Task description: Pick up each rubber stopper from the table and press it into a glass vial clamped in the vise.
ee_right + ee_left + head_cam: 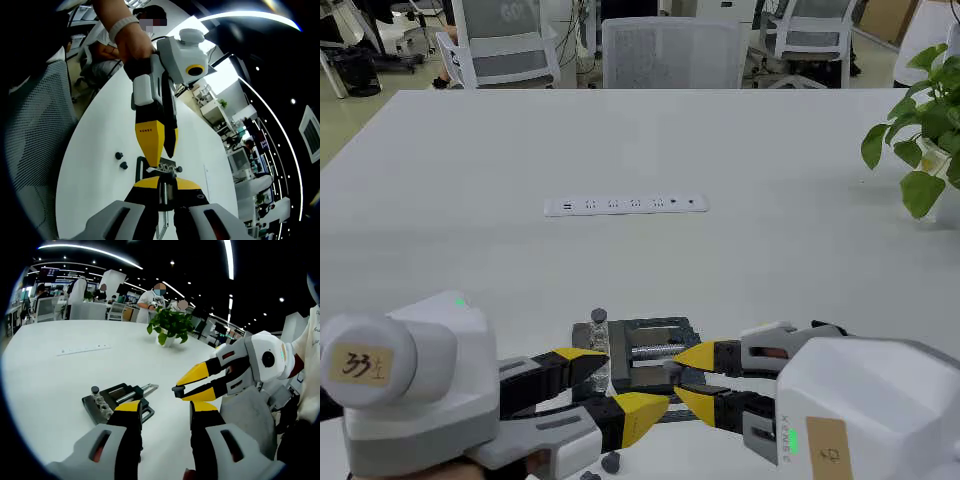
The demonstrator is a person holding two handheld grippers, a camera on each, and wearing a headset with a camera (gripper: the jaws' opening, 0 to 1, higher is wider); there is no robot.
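One vise is seen at the lower centre of the head view, with glass vials clamped in it; their number cannot be told. One stopper is seated on a vial. Two loose stoppers are seen on the table beside the vise. The left gripper is held wide and empty. The right gripper is held narrow; whether anything is gripped cannot be told. One power strip and one plant are seen further up.
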